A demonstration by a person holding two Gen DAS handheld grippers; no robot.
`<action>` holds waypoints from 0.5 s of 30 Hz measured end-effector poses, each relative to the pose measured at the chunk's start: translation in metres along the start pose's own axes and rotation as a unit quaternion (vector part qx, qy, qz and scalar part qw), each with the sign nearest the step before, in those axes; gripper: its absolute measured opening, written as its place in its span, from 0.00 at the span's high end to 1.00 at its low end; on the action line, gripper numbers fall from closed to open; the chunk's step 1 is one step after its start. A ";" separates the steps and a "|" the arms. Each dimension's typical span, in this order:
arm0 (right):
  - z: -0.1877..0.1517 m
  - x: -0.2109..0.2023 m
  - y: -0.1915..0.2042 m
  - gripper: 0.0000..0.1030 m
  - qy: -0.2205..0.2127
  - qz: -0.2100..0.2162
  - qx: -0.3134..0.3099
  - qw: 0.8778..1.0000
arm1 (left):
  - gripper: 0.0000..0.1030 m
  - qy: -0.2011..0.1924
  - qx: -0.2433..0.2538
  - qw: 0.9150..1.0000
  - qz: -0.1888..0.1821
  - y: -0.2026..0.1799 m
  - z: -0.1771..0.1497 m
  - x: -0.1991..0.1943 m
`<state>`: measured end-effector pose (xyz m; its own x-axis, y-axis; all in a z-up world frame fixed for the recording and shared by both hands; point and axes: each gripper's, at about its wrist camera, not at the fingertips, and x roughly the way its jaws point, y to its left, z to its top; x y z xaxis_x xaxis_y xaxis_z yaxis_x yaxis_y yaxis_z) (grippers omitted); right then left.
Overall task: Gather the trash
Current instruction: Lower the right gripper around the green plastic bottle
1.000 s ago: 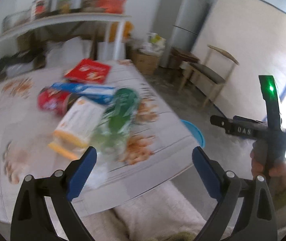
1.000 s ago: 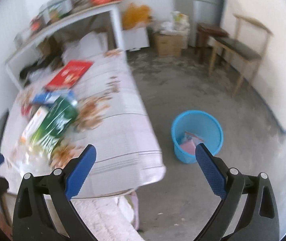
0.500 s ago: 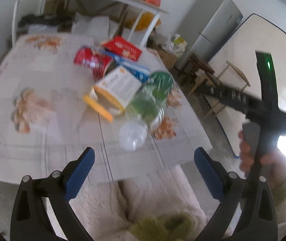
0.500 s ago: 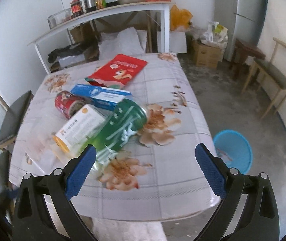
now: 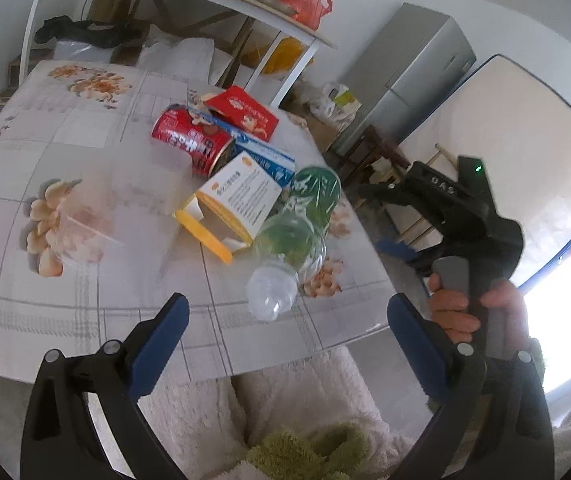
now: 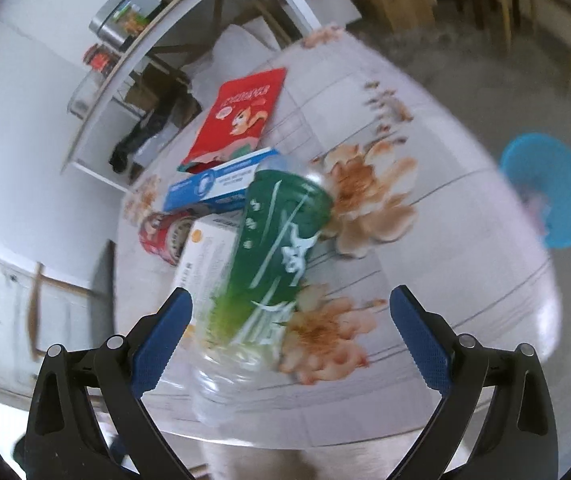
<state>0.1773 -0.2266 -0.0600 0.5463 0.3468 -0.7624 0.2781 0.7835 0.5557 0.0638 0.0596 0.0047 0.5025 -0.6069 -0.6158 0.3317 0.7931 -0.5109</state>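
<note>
Two claws gaping wide, empty, right gripper (image 6: 289, 336) lining up on bottle (image 6: 273, 256) lying near table (image 6: 445, 264) edge — best squeezed mid-body, then off to bin (image 6: 545, 196).

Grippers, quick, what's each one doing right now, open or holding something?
Left gripper: open, holding nothing.
Right gripper: open, holding nothing, green-labelled bottle ahead between its fingers.
</note>
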 end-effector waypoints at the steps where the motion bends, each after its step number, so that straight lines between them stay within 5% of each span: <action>1: -0.001 0.004 0.002 0.08 0.004 0.007 0.005 1.000 | 0.06 -0.003 -0.001 1.000 0.003 0.003 0.002 0.000; 10: -0.016 0.039 0.022 0.09 0.060 0.025 0.002 0.998 | 0.06 -0.040 0.041 0.995 0.081 0.026 -0.002 0.002; 15: -0.018 0.049 0.023 0.20 0.076 0.025 0.000 0.997 | 0.06 -0.063 0.085 0.987 0.119 0.027 -0.010 -0.001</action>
<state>0.1963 -0.1817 -0.0907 0.4330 0.4606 -0.7748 0.2524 0.7632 0.5948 0.0642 0.0816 -0.0142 0.6743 -0.3999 -0.6208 0.3170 0.9160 -0.2458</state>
